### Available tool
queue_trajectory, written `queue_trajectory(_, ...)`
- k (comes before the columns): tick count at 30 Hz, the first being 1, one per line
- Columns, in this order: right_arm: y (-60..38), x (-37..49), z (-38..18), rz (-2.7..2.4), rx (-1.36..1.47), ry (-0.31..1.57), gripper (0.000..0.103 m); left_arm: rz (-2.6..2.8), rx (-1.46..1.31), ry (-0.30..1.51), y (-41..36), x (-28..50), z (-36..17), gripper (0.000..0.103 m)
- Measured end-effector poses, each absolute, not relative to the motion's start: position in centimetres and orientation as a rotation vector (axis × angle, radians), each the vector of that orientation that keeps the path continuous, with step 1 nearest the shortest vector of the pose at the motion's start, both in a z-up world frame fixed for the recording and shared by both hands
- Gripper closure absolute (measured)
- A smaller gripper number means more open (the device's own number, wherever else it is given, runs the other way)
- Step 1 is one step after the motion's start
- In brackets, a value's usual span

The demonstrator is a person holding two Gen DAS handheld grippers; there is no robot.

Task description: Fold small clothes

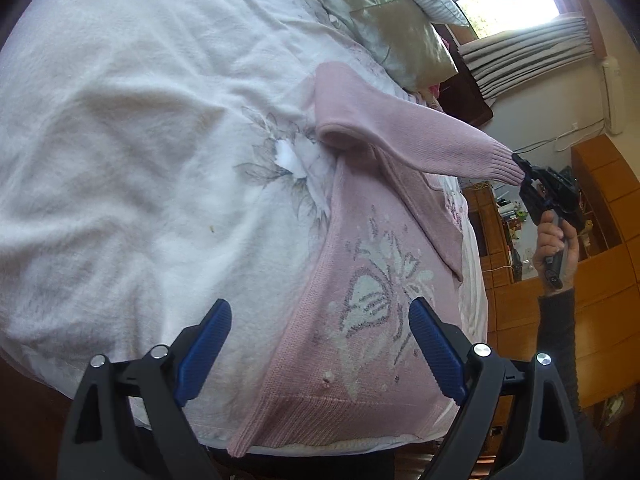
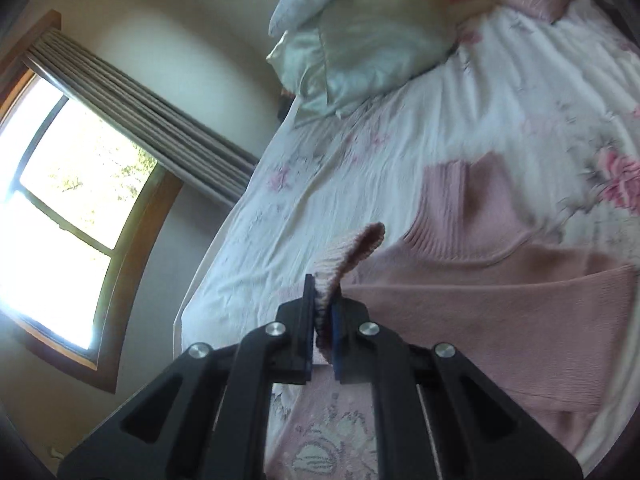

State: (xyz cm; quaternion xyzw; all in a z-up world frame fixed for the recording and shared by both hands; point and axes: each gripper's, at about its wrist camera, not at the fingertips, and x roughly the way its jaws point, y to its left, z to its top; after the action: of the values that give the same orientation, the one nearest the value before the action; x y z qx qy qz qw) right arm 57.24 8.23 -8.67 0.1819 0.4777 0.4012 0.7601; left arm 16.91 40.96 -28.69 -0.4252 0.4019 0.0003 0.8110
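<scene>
while the pink sweater [image 1: 384,280] lies flat on the bed [image 1: 140,160], the right gripper [image 2: 323,312] has its jaws clamped on the sleeve cuff [image 2: 348,256], holding that sleeve out sideways off the body. the left gripper [image 1: 320,356] hangs wide open and empty over the hem, nearer the body.

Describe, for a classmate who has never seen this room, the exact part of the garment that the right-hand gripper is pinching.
Start at the bed with the white floral sheet and find the pink knitted sweater with a pale flower motif lying on it. One sleeve is lifted off the bed; its ribbed pink cuff sits clamped in the right gripper. No other part of the sweater is raised.
</scene>
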Motion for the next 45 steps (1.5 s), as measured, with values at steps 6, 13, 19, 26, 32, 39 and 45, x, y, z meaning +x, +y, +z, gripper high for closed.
queue_trajectory(6, -2.0, 59.2, -11.9, 0.714, 0.456, 1.040, 0.098, -0.014, -0.903, 0.892, 39.3, 17.3, -29.3, 0.013)
queue_trajectory(13, -6.1, 59.6, -20.3, 0.605, 0.512, 1.141, 0.098, -0.015, -0.883, 0.900, 38.5, 17.8, -29.0, 0.013)
queue_trajectory(19, -8.5, 59.5, -23.6, 0.576, 0.558, 1.185, 0.098, -0.014, -0.884, 0.924, 38.1, 18.6, -29.8, 0.013)
queue_trajectory(26, -9.1, 60.0, -26.2, 0.534, 0.579, 1.227, 0.098, -0.035, -0.857, 0.940, 37.3, 19.4, -29.7, 0.013)
queue_trajectory(32, -10.2, 59.9, -28.6, 0.419, 0.540, 1.269, 0.090, -0.064, -0.832, 0.939, 37.6, 21.2, -28.5, 0.013)
queue_trajectory(39, -11.4, 59.8, -26.8, 0.432, 0.589, 1.231, 0.083, -0.123, -0.776, 0.827, 39.2, 28.9, -24.0, 0.012)
queue_trajectory(45, -9.8, 59.2, -28.8, 0.434, 0.537, 1.289, 0.075, -0.217, -0.882, 0.831, 40.0, 35.8, -24.3, 0.011)
